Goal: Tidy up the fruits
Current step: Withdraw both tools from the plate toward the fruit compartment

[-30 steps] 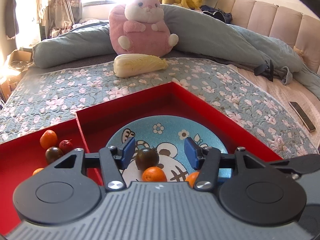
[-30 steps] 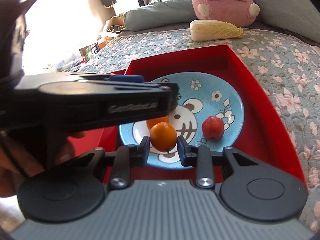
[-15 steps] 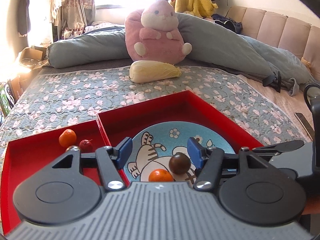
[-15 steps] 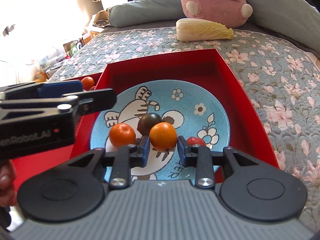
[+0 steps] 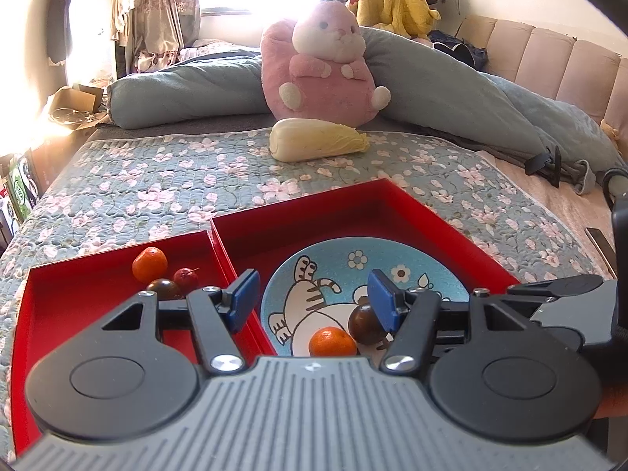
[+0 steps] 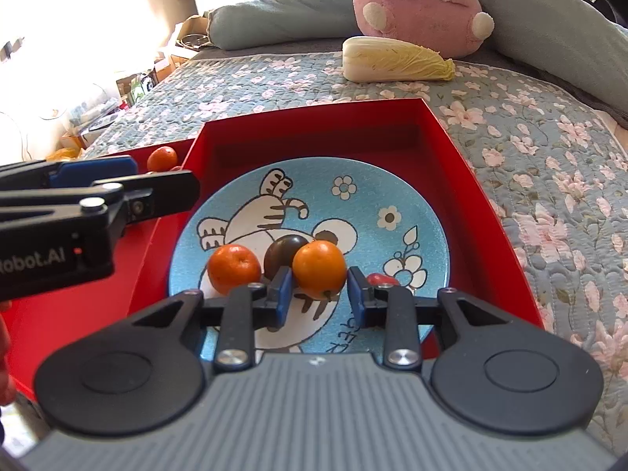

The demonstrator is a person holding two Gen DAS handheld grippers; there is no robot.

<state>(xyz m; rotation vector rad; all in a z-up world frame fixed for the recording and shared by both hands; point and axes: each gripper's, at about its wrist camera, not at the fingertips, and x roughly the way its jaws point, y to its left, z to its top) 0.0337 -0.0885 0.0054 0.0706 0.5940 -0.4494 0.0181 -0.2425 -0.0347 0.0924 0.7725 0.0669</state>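
Observation:
A blue cartoon plate [image 6: 392,180] lies in the right half of a red box [image 6: 463,165]. On it sit two oranges [image 6: 233,269], a dark round fruit [image 6: 282,253] and a small red fruit [image 6: 378,278]. My right gripper [image 6: 318,294] is opening; the nearer orange [image 6: 320,269] rests on the plate between its blue pads, which no longer press on it. My left gripper [image 5: 314,294] hovers open and empty over the divider and the plate's left side. In the left compartment lie an orange [image 5: 149,264], a red fruit [image 5: 185,278] and a dark fruit [image 5: 163,288].
The box rests on a floral quilt [image 5: 176,180]. Behind it lie a napa cabbage [image 5: 318,143], a pink plush toy [image 5: 325,70] and a long blue-grey bolster [image 5: 451,90]. A phone [image 5: 598,235] lies at the right edge.
The right gripper's jaws have parted from the orange they were shut on, and it now rests on the plate. The left gripper has drifted left, away from the dark fruit on the plate.

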